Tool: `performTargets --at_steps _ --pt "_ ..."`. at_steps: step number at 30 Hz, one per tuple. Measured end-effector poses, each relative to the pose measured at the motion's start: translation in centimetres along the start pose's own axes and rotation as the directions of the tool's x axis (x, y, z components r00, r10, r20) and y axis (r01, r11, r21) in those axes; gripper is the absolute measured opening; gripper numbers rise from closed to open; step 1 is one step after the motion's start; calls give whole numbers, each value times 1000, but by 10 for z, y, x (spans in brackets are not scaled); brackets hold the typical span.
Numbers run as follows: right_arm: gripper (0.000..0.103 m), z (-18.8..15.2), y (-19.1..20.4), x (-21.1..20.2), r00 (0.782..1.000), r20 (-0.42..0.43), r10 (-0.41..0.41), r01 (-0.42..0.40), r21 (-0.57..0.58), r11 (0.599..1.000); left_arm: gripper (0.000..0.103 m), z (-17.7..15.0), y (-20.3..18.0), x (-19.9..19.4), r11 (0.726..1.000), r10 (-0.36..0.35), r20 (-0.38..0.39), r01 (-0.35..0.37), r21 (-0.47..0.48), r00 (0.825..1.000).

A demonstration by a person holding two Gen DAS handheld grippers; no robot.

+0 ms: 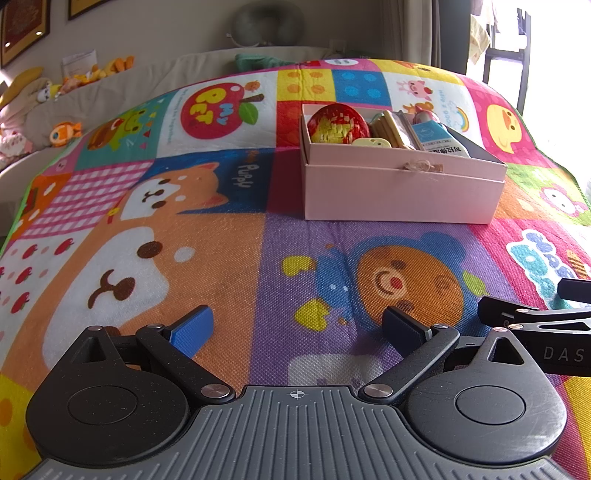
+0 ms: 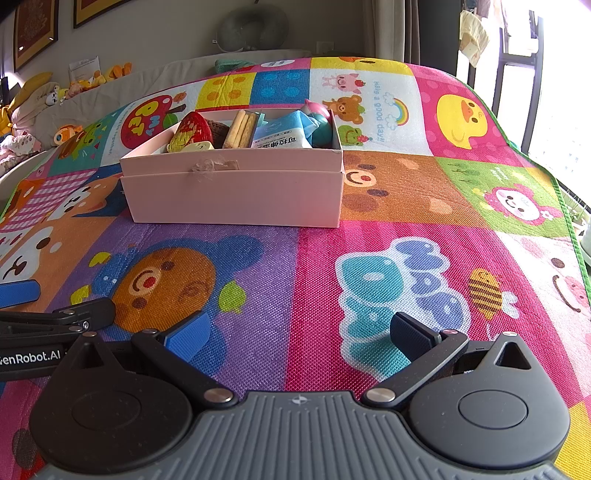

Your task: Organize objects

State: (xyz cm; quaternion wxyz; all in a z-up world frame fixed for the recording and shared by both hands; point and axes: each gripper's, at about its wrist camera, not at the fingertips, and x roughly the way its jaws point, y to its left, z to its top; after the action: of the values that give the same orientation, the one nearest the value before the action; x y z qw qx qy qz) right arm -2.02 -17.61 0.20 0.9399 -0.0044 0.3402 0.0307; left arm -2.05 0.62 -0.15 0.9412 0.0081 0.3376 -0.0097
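A pink box [image 1: 402, 192] [image 2: 236, 192] stands on the colourful play mat [image 1: 236, 258] [image 2: 332, 258]. In it lie a red and yellow woven egg [image 1: 338, 123] [image 2: 192, 131], a packet of biscuit sticks [image 1: 388, 127] [image 2: 240, 129], a blue and white packet [image 1: 439, 140] [image 2: 284, 134], a small yellow item [image 1: 371, 142] [image 2: 199, 146] and a pink and teal toy [image 2: 317, 118]. My left gripper [image 1: 299, 332] is open and empty, low over the mat in front of the box. My right gripper [image 2: 299, 336] is open and empty, beside it to the right.
Plush toys [image 1: 66, 133] [image 2: 66, 133] lie along a beige sofa at the far left. Framed pictures hang on the wall [image 1: 22, 29]. A window and a rack [image 2: 517, 74] are at the far right. The mat's green edge [image 2: 561, 199] runs down the right side.
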Motion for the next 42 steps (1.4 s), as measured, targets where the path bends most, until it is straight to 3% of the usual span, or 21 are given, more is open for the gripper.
performTargets --at_steps 42 --pt "103 0 0 0 1000 0 0 0 0 1000 100 -1 -2 0 1000 -1 3 1 -9 1000"
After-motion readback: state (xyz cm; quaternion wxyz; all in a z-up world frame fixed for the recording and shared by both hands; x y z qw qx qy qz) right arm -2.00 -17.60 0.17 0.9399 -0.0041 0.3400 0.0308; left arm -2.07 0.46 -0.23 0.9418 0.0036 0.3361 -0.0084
